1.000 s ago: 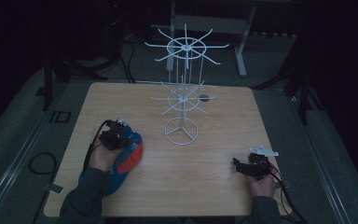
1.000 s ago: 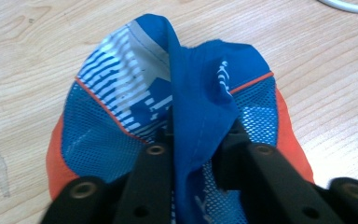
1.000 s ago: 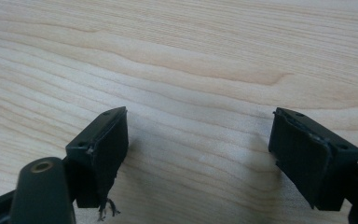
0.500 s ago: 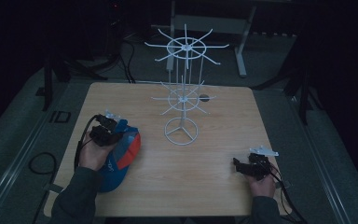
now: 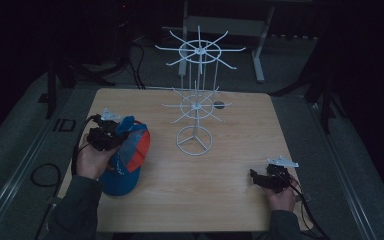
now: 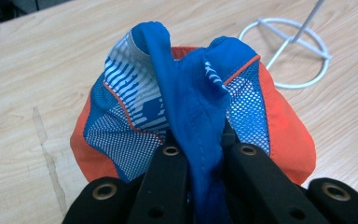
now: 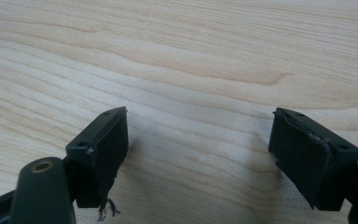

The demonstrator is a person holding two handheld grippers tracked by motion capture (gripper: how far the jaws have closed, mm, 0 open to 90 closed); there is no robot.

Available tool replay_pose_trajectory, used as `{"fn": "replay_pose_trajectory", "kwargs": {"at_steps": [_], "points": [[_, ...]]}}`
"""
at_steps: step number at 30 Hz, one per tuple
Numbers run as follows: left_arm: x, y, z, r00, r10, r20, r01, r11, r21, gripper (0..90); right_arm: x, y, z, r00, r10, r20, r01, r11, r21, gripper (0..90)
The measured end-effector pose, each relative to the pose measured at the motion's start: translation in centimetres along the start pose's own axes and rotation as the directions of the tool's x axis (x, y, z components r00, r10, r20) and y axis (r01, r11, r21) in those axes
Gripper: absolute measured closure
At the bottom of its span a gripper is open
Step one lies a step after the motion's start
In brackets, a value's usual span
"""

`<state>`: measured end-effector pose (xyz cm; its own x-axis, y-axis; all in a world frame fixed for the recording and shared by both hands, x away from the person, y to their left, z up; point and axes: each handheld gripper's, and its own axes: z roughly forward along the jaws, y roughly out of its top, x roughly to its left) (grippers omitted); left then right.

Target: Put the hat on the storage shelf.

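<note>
Cap, blue with orange panels, white stripes and mesh, sits at the left side of the worktop, its rear part lifted while the lower end seems to rest on the wood near the person's left forearm. A fold of its blue fabric is pinched between the jaws of the left hand-held gripper, which are closed on it, so the cap lies directly ahead of and partly below that gripper; in the left gripper view the fabric rises straight up between the jaws. From above, the cap's long axis runs roughly from the near edge toward the far side, tilted slightly to the right. Just to its right stands a white wire display rack with a ring base and two tiers of radiating hooks, close enough that the left hand is plainly the nearer one to carry the cap there, if hanging it is the aim. The right hand-held gripper rests well apart at the near right, jaws spread wide over bare wood, holding nothing.
</note>
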<state>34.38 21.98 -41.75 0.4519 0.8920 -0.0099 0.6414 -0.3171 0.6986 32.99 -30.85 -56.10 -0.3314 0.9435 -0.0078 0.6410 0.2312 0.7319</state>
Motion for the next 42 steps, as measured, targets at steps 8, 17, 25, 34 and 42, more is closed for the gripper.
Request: {"fn": "replay_pose_trajectory", "kwargs": {"at_steps": [8, 17, 25, 34, 42], "points": [[0.1, 0.6, -1.2, 0.9999, 0.005, 0.01, -0.004, 0.9982, -0.06, 88.8, 0.0, 0.0, 0.0, 1.0, 0.003, -0.001, -0.003, 1.0, 0.002, 19.6], [0.7, 1.3, -2.5, 0.999, 0.017, 0.041, -0.012, 0.9924, -0.123, 88.8, 0.0, 0.0, 0.0, 1.0, 0.002, 0.0, -0.002, 1.0, -0.001, 19.6], [1.0, 1.8, -3.4, 0.9995, 0.014, 0.029, -0.009, 0.988, -0.154, 88.8, 0.0, 0.0, 0.0, 1.0, 0.002, 0.0, -0.002, 1.0, 0.0, 19.6], [1.2, 2.7, -4.2, 0.9994, 0.022, 0.025, -0.017, 0.9832, -0.182, 88.8, 0.0, 0.0, 0.0, 1.0, 0.004, 0.0, -0.004, 1.0, 0.0, 19.6], [1.5, 3.4, -5.0, 0.9991, 0.028, 0.032, -0.02, 0.975, -0.221, 88.8, 0.0, 0.0, 0.0, 1.0, 0.004, 0.0, -0.004, 1.0, 0.0, 19.7]]}}
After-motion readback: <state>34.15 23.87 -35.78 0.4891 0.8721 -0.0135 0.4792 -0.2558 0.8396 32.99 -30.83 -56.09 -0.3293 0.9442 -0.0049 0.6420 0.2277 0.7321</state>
